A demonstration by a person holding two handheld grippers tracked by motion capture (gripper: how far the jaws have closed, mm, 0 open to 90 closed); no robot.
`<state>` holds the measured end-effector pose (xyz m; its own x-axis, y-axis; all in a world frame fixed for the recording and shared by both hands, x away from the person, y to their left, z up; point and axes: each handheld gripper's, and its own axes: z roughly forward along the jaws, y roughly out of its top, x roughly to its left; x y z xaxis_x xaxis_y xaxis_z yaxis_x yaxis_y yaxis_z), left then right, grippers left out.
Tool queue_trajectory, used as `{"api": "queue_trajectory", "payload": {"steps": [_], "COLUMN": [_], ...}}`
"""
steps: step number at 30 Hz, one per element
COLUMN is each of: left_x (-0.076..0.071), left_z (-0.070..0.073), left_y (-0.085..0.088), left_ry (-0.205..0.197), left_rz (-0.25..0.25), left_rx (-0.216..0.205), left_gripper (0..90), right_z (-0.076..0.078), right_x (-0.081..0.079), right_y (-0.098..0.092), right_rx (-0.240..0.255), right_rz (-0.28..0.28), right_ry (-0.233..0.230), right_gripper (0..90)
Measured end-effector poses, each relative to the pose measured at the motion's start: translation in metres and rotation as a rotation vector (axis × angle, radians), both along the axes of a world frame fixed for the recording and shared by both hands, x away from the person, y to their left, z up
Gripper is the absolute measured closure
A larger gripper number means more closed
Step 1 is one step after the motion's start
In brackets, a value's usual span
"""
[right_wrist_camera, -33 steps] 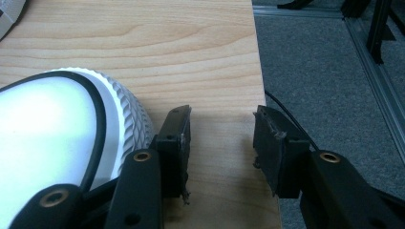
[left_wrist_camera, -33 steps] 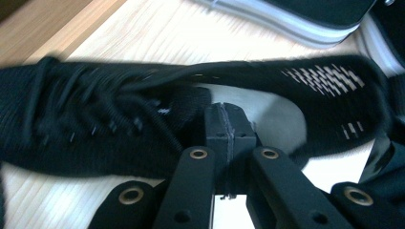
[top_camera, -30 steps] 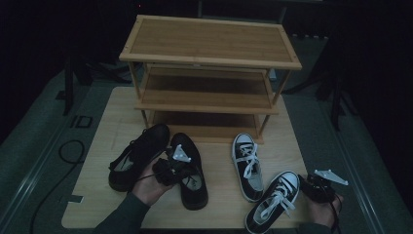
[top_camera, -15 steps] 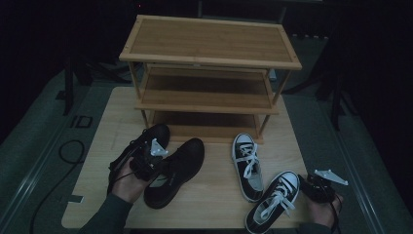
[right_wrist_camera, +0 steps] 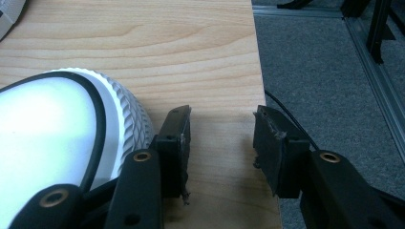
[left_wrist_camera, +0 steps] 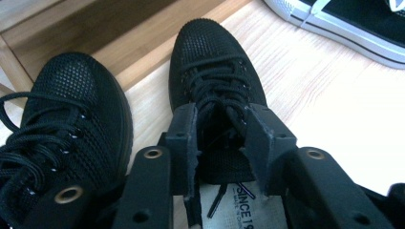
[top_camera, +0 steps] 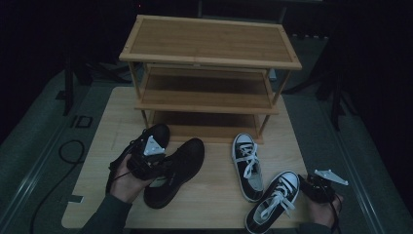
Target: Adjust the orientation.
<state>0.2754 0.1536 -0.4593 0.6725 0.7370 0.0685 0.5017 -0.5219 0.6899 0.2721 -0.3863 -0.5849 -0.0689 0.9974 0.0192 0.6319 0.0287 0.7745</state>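
Note:
Two black lace-up shoes lie side by side on the wooden table, toes toward the shelf rack: the left one (top_camera: 146, 139) (left_wrist_camera: 62, 119) and the right one (top_camera: 178, 168) (left_wrist_camera: 215, 71). My left gripper (top_camera: 159, 165) (left_wrist_camera: 222, 114) hovers over the right shoe's opening. Its jaws have just been opening and now straddle the tongue and laces without pressing on them. My right gripper (top_camera: 304, 181) (right_wrist_camera: 222, 119) rests open and empty by the table's right edge, beside the white toe cap of a black-and-white sneaker (top_camera: 272, 202) (right_wrist_camera: 57, 129).
A second black-and-white sneaker (top_camera: 247, 163) (left_wrist_camera: 353, 24) lies mid-table, toe toward the three-tier wooden shelf rack (top_camera: 209, 44) at the back. The table (top_camera: 214, 204) ends just right of my right gripper, with grey carpet (right_wrist_camera: 334, 71) and dark stands beyond.
My left hand moved left, turning the black shoe so its toe points toward the rack beside its mate. The right gripper and both sneakers stayed put.

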Motion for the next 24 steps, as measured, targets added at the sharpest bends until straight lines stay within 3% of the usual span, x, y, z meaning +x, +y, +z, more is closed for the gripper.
{"api": "queue_trajectory", "payload": {"steps": [7, 12, 15, 18, 19, 24], "left_x": [0.002, 0.011, 0.019, 0.021, 0.021, 0.019], "left_z": [-0.001, -0.014, -0.021, -0.021, -0.021, -0.020], "left_y": [0.002, 0.002, -0.001, -0.002, -0.002, 0.001], "left_ry": [-0.015, 0.031, 0.055, 0.061, 0.060, 0.060], "left_rz": [0.030, 0.040, 0.052, 0.050, 0.074, 0.085], "left_rx": [0.036, 0.071, 0.071, 0.060, 0.058, 0.064], "left_gripper": [58.9, 61.0, 65.8, 84.4, 85.2, 85.7], "right_z": [0.000, 0.000, 0.000, 0.000, 0.000, 0.000], "right_x": [0.000, 0.000, 0.000, 0.000, 0.000, 0.000], "right_y": [0.000, 0.000, 0.000, 0.000, 0.000, 0.000], "right_rx": [0.000, 0.001, 0.000, 0.000, 0.000, 0.001], "right_rz": [0.000, 0.000, 0.000, -0.001, -0.002, -0.001], "right_ry": [0.000, 0.000, -0.001, -0.001, 0.000, 0.000], "right_gripper": [56.5, 56.2, 56.2, 56.2, 56.2, 56.1]}}
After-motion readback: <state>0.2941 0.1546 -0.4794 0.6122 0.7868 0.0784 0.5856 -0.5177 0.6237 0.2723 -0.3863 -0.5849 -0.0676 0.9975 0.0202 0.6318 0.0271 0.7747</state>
